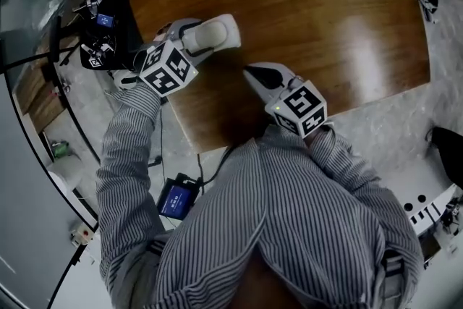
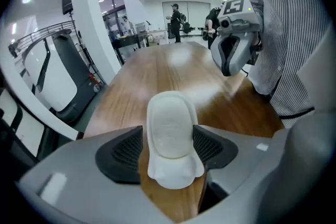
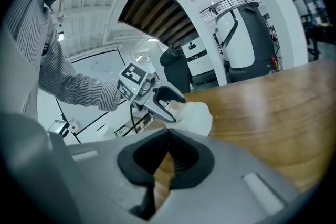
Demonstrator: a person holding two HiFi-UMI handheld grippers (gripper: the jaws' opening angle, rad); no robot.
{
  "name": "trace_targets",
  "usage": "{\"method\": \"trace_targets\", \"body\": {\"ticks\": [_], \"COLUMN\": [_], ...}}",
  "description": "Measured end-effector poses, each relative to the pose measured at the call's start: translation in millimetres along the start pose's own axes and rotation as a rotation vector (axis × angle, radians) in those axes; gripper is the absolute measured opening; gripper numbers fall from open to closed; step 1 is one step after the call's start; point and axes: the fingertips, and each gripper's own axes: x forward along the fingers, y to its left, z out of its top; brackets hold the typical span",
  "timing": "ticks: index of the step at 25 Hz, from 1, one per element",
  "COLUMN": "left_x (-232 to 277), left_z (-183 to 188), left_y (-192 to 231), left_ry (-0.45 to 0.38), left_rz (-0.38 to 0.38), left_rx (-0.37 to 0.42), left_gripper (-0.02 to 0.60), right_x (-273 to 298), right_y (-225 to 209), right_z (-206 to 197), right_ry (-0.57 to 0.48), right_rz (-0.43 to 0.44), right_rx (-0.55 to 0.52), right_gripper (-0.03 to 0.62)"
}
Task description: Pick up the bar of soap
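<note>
The white bar of soap (image 1: 215, 32) lies on the wooden table (image 1: 333, 25) near its left edge. My left gripper (image 1: 200, 41) reaches over it with the jaws spread, one on each side. In the left gripper view the soap (image 2: 170, 134) sits between the black pads (image 2: 123, 152), close to both, with wood showing along the left pad. My right gripper (image 1: 250, 72) hovers just right of the soap, shut, with nothing between its jaws. The right gripper view shows its own closed jaws (image 3: 167, 139), and beyond them the left gripper (image 3: 160, 102) beside the soap (image 3: 198, 114).
Black equipment with a small screen (image 1: 103, 29) stands off the table's left edge. A device with a blue screen (image 1: 177, 199) lies on the floor below. The table's near edge runs just before my body. In the left gripper view, people (image 2: 176, 21) stand far behind.
</note>
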Motion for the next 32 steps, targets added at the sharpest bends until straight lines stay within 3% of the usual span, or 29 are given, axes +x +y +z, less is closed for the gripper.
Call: {"method": "trace_targets", "body": {"ticks": [5, 10, 17, 22, 26, 32], "left_x": [12.3, 15.2, 15.4, 12.2, -7.5, -75.9], "left_z": [3.8, 1.7, 0.9, 5.0, 13.5, 49.8], "left_y": [-3.4, -6.1, -4.4, -3.9, -2.5, -2.2], "left_ry": [0.052, 0.049, 0.02, 0.021, -0.088, -0.408], "left_rz": [-0.105, -0.181, -0.188, -0.134, -0.067, 0.076], "left_rx": [0.046, 0.0, -0.045, -0.071, -0.193, -0.468], "left_gripper": [0.311, 0.273, 0.262, 0.261, 0.261, 0.261], "right_x": [-1.6, -1.3, -1.3, -7.0, -11.7, -23.6], "right_y": [-8.9, -13.4, -6.8, 1.4, 9.1, 12.2], "right_z": [0.4, -1.5, -1.9, 0.7, 6.8, 43.8], "right_ry": [-0.008, -0.001, -0.006, -0.018, -0.029, -0.11], "right_rz": [-0.01, -0.02, -0.016, -0.011, -0.006, -0.025], "right_rx": [0.013, 0.025, 0.031, 0.014, -0.021, -0.099], "right_gripper": [0.002, 0.002, 0.002, 0.002, 0.002, 0.002]}}
